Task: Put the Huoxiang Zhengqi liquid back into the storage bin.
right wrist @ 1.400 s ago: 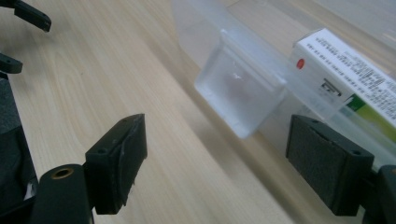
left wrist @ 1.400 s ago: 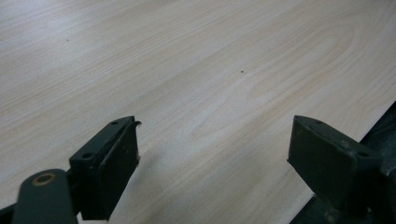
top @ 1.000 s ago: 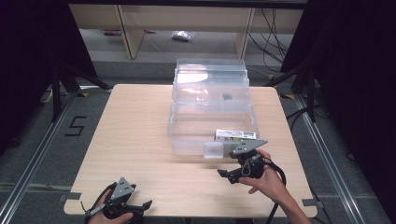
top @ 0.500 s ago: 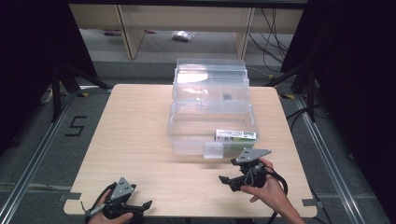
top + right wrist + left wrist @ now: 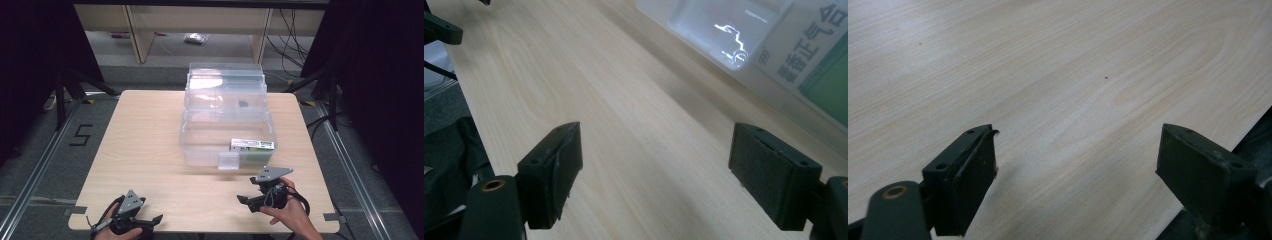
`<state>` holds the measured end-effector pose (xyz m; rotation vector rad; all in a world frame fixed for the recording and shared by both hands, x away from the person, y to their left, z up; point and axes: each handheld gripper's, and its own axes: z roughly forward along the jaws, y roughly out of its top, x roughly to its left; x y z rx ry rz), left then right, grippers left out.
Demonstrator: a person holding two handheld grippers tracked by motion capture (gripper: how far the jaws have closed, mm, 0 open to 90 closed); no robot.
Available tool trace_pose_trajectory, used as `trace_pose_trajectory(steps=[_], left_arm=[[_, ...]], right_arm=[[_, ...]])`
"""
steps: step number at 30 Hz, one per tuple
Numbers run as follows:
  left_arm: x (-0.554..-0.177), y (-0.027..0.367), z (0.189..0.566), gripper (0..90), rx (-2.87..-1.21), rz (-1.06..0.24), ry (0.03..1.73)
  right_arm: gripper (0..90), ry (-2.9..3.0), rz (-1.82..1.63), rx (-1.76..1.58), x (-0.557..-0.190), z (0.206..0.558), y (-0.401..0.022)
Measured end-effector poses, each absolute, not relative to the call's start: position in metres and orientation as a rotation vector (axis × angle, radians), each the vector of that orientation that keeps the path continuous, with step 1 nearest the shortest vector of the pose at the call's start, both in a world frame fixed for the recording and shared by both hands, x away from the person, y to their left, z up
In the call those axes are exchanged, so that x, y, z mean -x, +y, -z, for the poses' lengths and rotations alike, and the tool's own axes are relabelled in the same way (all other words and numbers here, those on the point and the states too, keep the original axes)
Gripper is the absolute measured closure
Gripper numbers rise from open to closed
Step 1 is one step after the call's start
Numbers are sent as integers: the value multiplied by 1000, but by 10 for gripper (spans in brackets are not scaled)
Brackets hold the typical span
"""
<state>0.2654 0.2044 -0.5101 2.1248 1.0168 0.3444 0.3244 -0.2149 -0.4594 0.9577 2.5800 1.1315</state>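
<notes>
From the high view I see my left tongs [image 5: 150,220] low at the near left corner of the counter [image 5: 145,145], held in my left hand [image 5: 117,231], and my right tongs [image 5: 246,201] near the front edge on the right, held in my right hand [image 5: 287,212], its grey three-cornered plate on top. In the left gripper view my left tongs [image 5: 1075,165] stand wide open with nothing between the jaws, only bare light wood grain under them, and the counter's edge runs past the right-hand jaw. In the right gripper view my right tongs [image 5: 654,172] are likewise spread wide and hold nothing; they hang over bare wood, apart from the clear plastic box [image 5: 724,35] that sits beyond them. In the high view that clear plastic box [image 5: 227,120] stands in the middle of the counter toward the far side, its lid tipped up behind it and a small latch tab on its near wall. Inside, against the near right corner, lies a green and white carton [image 5: 252,146], flat on its side; through the box wall in the right gripper view I read printed characters on that carton [image 5: 814,55], though I cannot make out what they say. A small dark speck sits farther back in the box; I cannot tell what it is. A "5" is marked on the floor [image 5: 50,150] to the left.
</notes>
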Motion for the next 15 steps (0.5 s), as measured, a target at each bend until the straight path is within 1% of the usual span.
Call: trace_pose_trajectory(steps=[12, 15], left_arm=[[-265, 204, 510, 155, -2123, -344, 1017], [-266, 205, 511, 155, -2124, -351, 993]], right_arm=[[217, 2606, -1105, -1017, -315, 474, -220], [216, 2609, -1113, -1005, -313, 476, -222]])
